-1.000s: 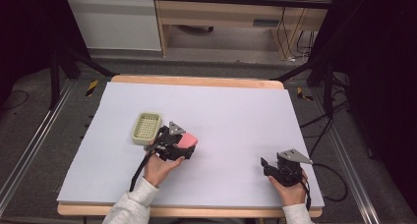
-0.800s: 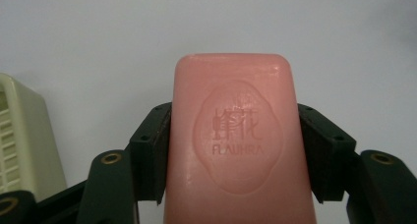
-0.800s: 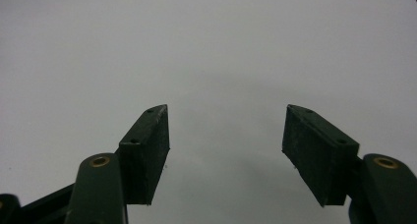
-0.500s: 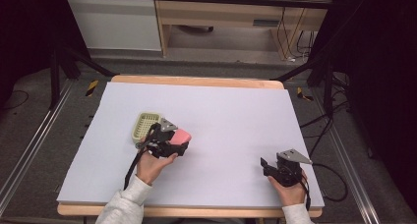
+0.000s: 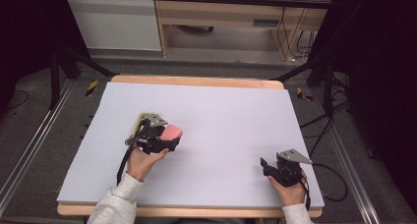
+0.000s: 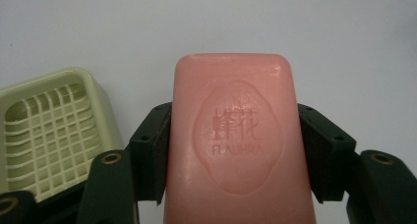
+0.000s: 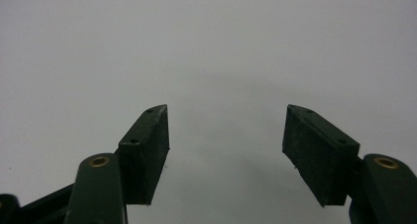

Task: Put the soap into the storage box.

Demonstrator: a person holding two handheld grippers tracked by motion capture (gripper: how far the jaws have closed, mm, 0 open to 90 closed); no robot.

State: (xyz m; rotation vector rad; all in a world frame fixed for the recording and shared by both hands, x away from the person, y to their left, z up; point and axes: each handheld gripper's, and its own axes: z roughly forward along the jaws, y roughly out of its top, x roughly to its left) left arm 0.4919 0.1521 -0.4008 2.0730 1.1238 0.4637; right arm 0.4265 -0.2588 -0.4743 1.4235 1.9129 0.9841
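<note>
- Nearest the person, the right gripper (image 5: 269, 166) rested low on the white table (image 5: 236, 121) at its near right corner. In the right gripper view its jaws stood apart with bare tabletop between them, holding nothing.
- Further in and to the left, the left gripper (image 5: 169, 141) was clamped on the pink soap bar (image 5: 171, 132). In the left gripper view both pads (image 6: 158, 150) pressed the bar's long sides, and the stamped face of the soap bar (image 6: 239, 140) looked up at the camera.
- The pick-up therefore looked done: the bar appeared to be carried in the jaws rather than lying on the table.
- Just beyond that hand sat the pale green soap dish (image 5: 143, 118), with its slatted grid empty in the left gripper view (image 6: 49, 130).
- By my reading, what was left was to bring the bar over the dish, lower it onto the grid, and open the jaws.
</note>
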